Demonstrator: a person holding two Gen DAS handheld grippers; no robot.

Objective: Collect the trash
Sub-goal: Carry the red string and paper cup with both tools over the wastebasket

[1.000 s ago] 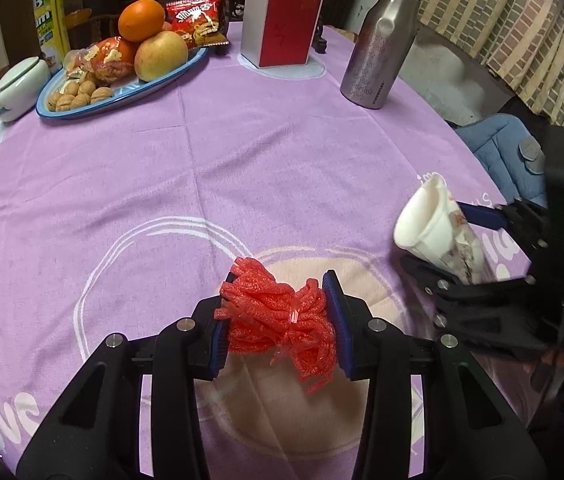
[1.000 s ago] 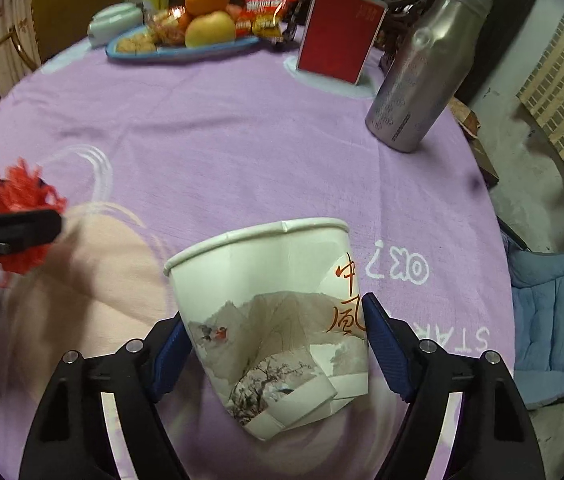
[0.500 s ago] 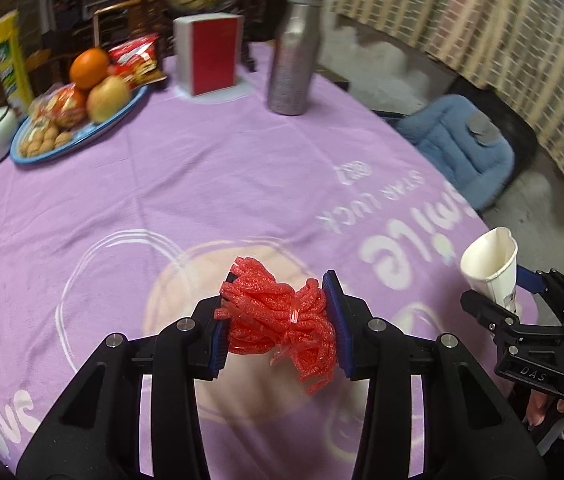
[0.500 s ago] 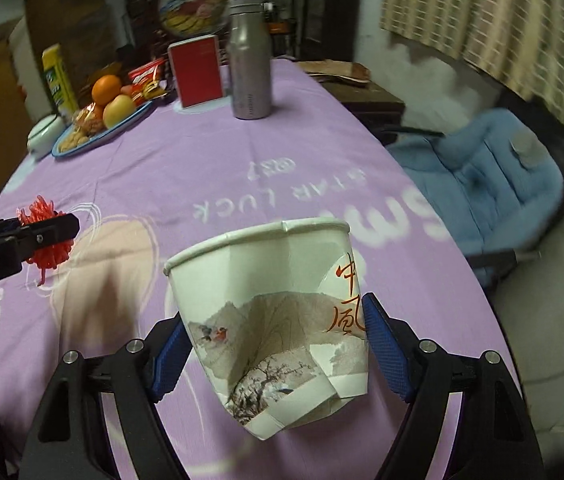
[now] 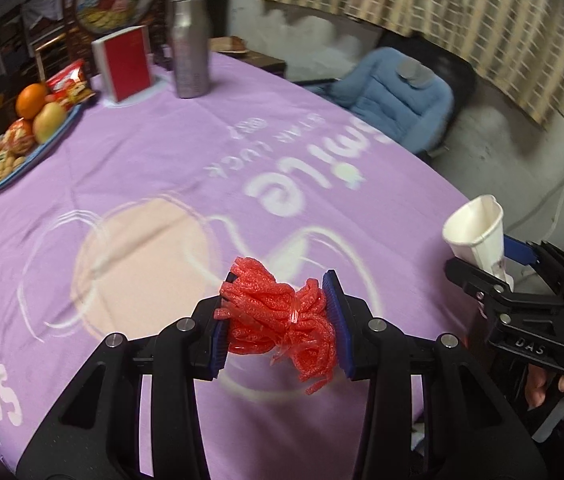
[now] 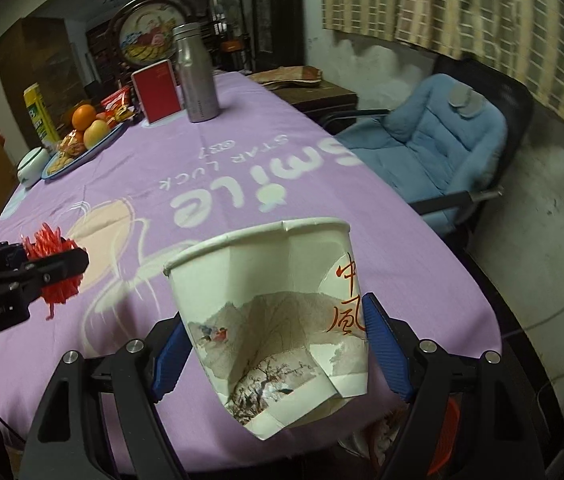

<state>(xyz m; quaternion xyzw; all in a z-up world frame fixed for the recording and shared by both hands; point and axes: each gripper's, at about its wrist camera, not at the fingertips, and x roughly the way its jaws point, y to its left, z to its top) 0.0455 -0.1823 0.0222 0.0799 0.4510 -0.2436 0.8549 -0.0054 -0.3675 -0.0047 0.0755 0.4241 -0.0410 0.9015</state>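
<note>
The red foam netting [image 5: 277, 320] is pinched in the left gripper [image 5: 279, 322] and the creased paper cup [image 6: 277, 316] in the right gripper [image 6: 277, 356], over the table's [image 6: 241, 168] near edge. Loose strands could be shed, or the crumpled cup slipped, if either grip is eased early.

The near desk [image 6: 322, 200] lies bare; a bottle [image 6: 195, 76], red box [image 6: 157, 90] and fruit plate [image 6: 81, 152] crowd its far end.
</note>
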